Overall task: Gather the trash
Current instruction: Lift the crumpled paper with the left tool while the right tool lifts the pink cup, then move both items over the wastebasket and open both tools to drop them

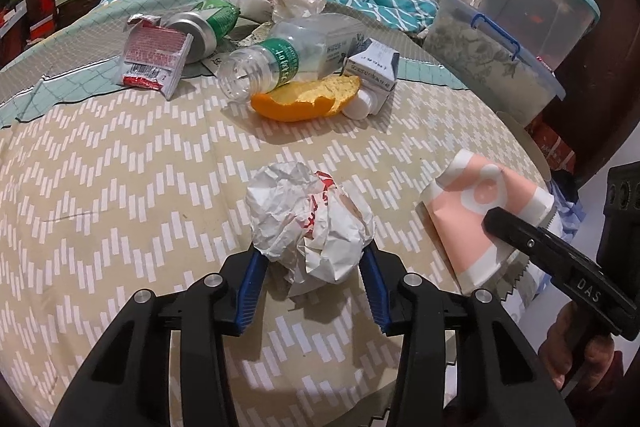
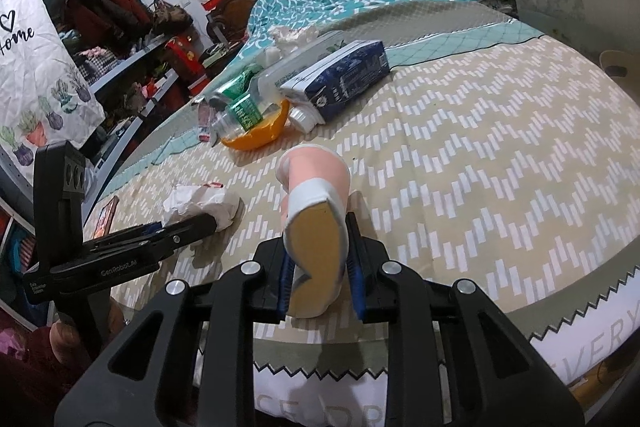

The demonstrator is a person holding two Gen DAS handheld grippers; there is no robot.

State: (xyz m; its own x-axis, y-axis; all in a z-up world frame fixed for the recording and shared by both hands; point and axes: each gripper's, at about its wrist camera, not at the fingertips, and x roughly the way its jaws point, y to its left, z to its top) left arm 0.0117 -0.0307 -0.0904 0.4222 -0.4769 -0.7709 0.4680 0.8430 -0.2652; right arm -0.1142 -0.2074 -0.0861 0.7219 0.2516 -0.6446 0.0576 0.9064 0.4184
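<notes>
On the bed, the left gripper clamps a crumpled paper wrapper w/ its 2 fingers, while the right gripper pinches a flattened pink paper cup.

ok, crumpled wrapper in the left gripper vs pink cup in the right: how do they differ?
The crumpled wrapper is a white ball of creased paper with red print; the paper cup is pink and white and keeps a tube shape, squashed flat at its open end. The wrapper rests on the bed; whether the cup touches it is unclear. Shared: each sits between a gripper's fingers, left gripper and right gripper.
</notes>
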